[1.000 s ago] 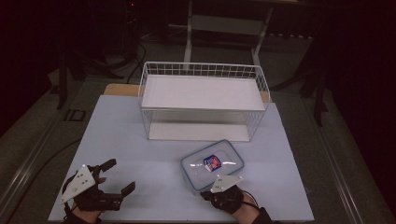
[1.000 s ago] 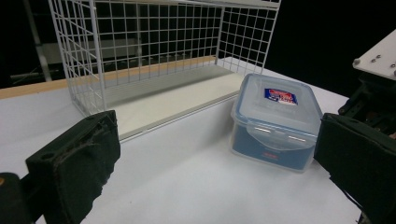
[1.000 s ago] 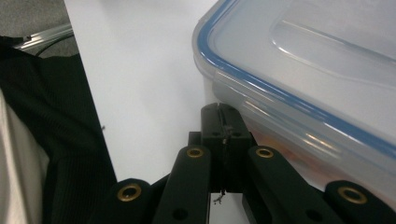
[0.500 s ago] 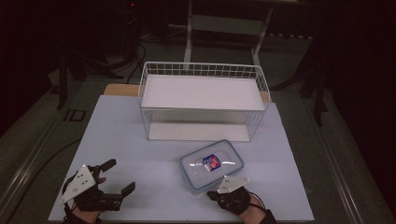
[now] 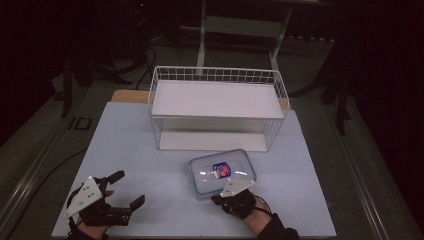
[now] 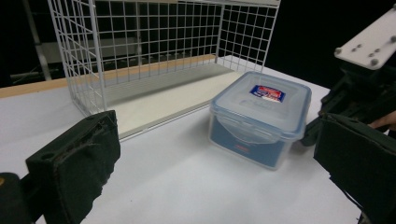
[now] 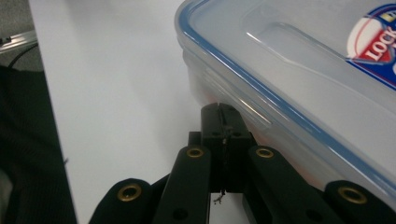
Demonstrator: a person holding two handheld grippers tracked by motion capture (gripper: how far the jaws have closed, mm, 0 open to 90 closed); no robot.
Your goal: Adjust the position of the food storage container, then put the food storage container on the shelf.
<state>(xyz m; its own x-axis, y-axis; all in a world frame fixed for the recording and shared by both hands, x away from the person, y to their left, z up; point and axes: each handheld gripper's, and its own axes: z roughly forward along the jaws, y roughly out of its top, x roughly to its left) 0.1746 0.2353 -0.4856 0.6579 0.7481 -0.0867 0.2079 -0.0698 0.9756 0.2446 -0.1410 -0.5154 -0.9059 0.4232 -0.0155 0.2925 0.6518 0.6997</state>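
Note:
A clear plastic container (image 5: 222, 172) with a blue-sealed lid and a red-and-blue label lies on the white table, in front of the wire basket. My right gripper (image 5: 216, 198) is at the container's near edge with its jaws shut together and nothing between them. In the right gripper view the closed tips (image 7: 220, 112) rest against the container's (image 7: 303, 70) side wall just under the lid rim. My left gripper (image 5: 129, 188) rests at the near left with its jaws wide open and empty. In the left gripper view the container (image 6: 261, 116) is ahead and the right gripper (image 6: 312, 135) is beside it.
A white wire basket (image 5: 217, 107) on a flat white base stands at the back middle of the table (image 5: 125, 140), just behind the container. Its open side (image 6: 154, 51) faces the near edge. Dark floor and stand legs surround the table.
The right gripper drew back toward the near edge, then came forward and left up to the container's near side. The left gripper has stayed where it was.

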